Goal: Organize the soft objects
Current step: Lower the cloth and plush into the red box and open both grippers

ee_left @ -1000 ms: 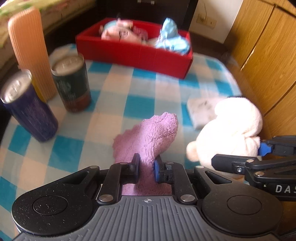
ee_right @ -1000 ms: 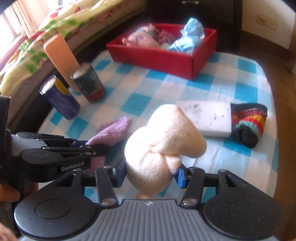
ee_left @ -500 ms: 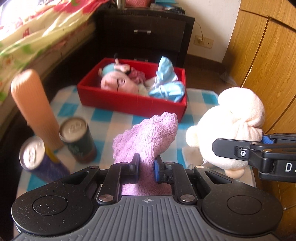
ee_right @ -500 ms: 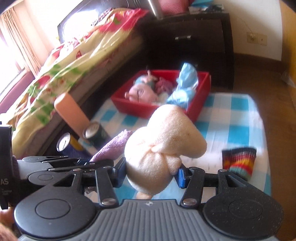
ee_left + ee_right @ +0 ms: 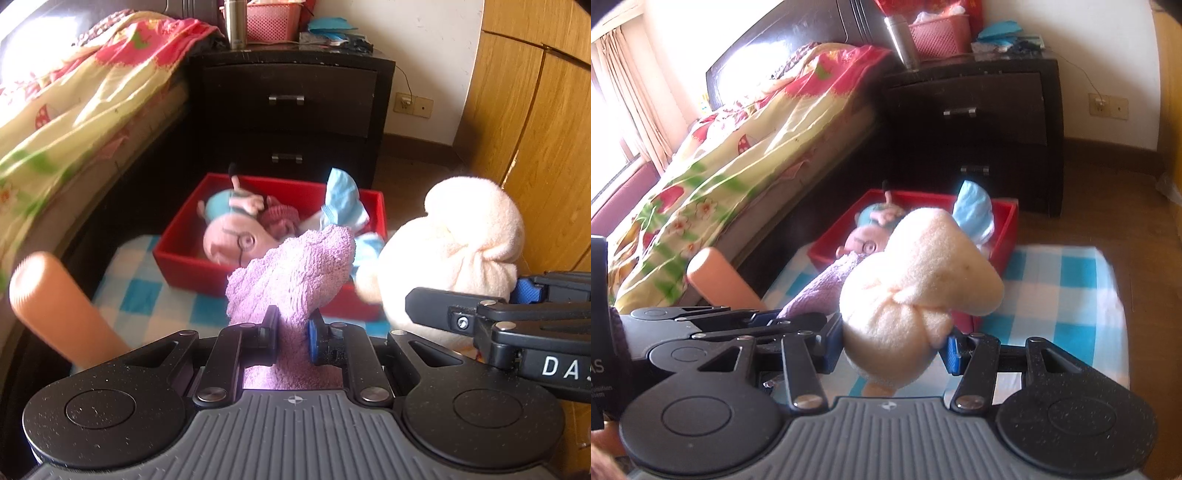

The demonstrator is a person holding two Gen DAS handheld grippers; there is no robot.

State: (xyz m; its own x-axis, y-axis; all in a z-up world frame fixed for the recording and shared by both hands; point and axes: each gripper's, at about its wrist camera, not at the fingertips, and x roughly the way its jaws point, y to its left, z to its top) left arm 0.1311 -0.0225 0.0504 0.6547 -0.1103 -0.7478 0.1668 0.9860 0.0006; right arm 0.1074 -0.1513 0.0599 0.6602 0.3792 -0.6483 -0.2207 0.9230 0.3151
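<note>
Purple cloth (image 5: 295, 266) pinched by left gripper (image 5: 293, 334) | cream plush (image 5: 908, 295) clamped by right gripper (image 5: 892, 349) | red bin (image 5: 177, 236) partly hidden

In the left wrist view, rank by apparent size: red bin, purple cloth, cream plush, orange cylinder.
1. Red bin, though partly hidden.
2. Cream plush and purple cloth: alike, and both close to the camera, so unranked.
3. Orange cylinder, partly cut off by the gripper.

1. Purple cloth (image 5: 295, 269) & cream plush (image 5: 458, 243) are hiding the red bin (image 5: 177, 240)'s front-right part.
2. Orange cylinder (image 5: 55, 306) is blurring; base is sitting behind the left gripper.
3. Right-wrist view: the plush is covering the bin's contents.
</note>
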